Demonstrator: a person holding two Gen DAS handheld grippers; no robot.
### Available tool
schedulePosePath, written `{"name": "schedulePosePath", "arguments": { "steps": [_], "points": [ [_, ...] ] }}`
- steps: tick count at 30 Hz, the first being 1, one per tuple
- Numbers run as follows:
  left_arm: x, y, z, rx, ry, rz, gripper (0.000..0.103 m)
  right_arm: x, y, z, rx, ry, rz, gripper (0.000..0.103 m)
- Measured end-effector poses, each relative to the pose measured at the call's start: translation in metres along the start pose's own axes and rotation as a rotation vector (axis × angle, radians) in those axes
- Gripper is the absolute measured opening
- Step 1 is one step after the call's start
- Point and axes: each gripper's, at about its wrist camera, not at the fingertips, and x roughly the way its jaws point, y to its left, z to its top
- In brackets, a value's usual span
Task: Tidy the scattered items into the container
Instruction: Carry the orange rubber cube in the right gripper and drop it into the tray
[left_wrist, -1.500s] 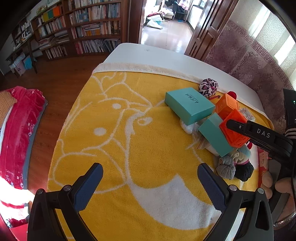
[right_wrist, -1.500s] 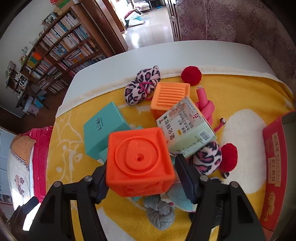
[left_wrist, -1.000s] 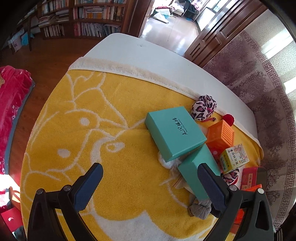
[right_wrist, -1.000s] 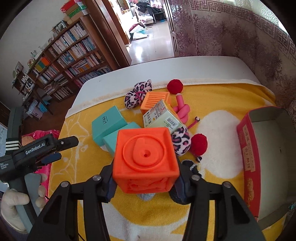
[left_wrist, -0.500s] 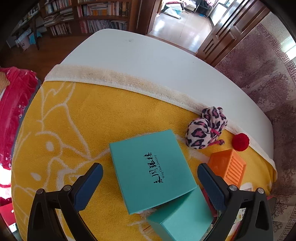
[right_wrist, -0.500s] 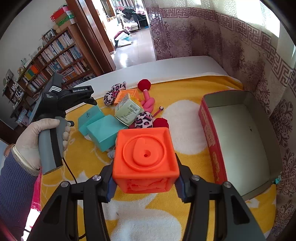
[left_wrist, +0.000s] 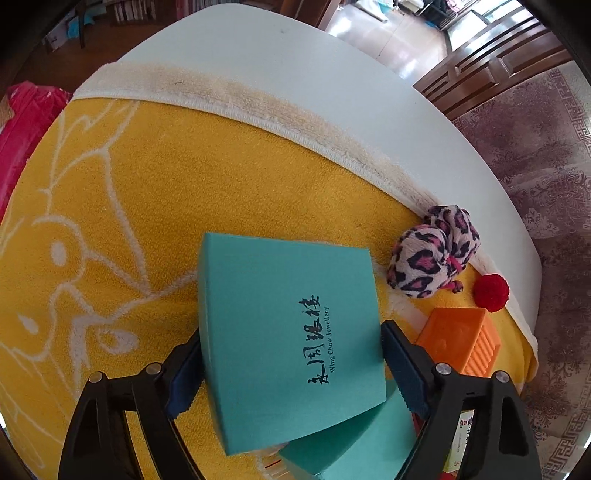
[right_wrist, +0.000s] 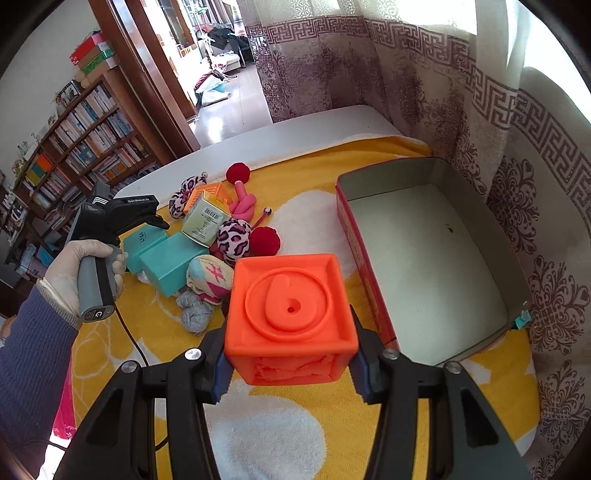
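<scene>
The left tongs (left_wrist: 291, 369) are closing around a teal jewellery box (left_wrist: 288, 332), their pads flanking its side edges; whether they are pressing yet is unclear. An orange ribbed block (left_wrist: 461, 341) is sitting just right of the right pad. The right tongs (right_wrist: 291, 362) are gripping an orange cube (right_wrist: 291, 314) above the yellow towel (right_wrist: 266, 432). The red container (right_wrist: 436, 258) is lying open to their right, its near rim close, its floor bare.
</scene>
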Motion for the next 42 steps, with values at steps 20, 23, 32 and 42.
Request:
{"name": "schedulePosePath", "arguments": {
  "steps": [20, 23, 32, 42],
  "points": [
    [-0.102, 0.040, -0.042, 0.007, -0.131, -0.105, 0.088, -0.011, -0.100, 0.026, 0.130, -0.095, -0.218, 0.057],
    [-0.118, 0.027, -0.051, 0.028, -0.150, -0.130, 0.088, -0.013, -0.116, 0.026, 0.135, -0.118, -0.291, 0.072],
    [-0.132, 0.017, -0.069, 0.038, -0.210, -0.095, 0.088, -0.033, -0.129, 0.014, 0.114, -0.132, -0.233, 0.078],
    [-0.106, 0.047, -0.061, 0.010, -0.214, -0.032, 0.088, -0.036, -0.117, -0.004, 0.088, -0.094, -0.185, 0.079]
  ]
}}
